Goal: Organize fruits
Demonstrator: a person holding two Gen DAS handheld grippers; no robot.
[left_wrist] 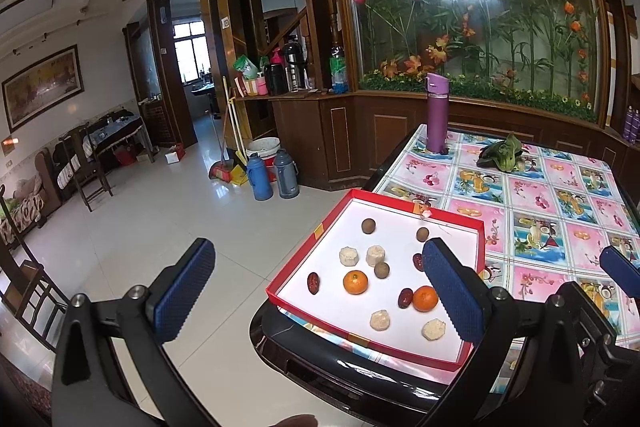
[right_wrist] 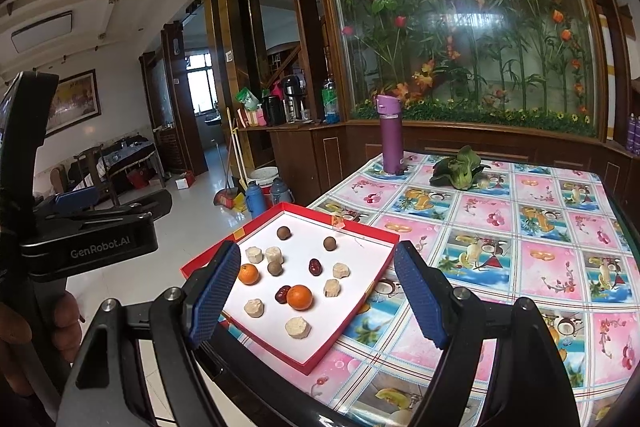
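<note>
Left hand-held gripper (left_wrist: pixel 320 301): jaws spread wide, empty, low in the frame. Right hand-held gripper (right_wrist: pixel 318 297): jaws likewise apart, empty, framing the red tray (right_wrist: pixel 352 323) at lower centre. The tray, on the corner of the worktop (right_wrist: pixel 520 227), carries two oranges (right_wrist: pixel 299 297), dark red dates (right_wrist: pixel 315 266), brown round fruits (right_wrist: pixel 329 243) and pale cut pieces (right_wrist: pixel 298 327), all lying apart. Beyond, at frame centre: a purple bottle (right_wrist: pixel 390 135) upright, a leafy green (right_wrist: pixel 460 167) right of it.

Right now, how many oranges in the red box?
2. One orange near the red box's left wall, partly behind the right gripper's finger; the other orange mid-box, touching a red date. None seem hidden.
</note>
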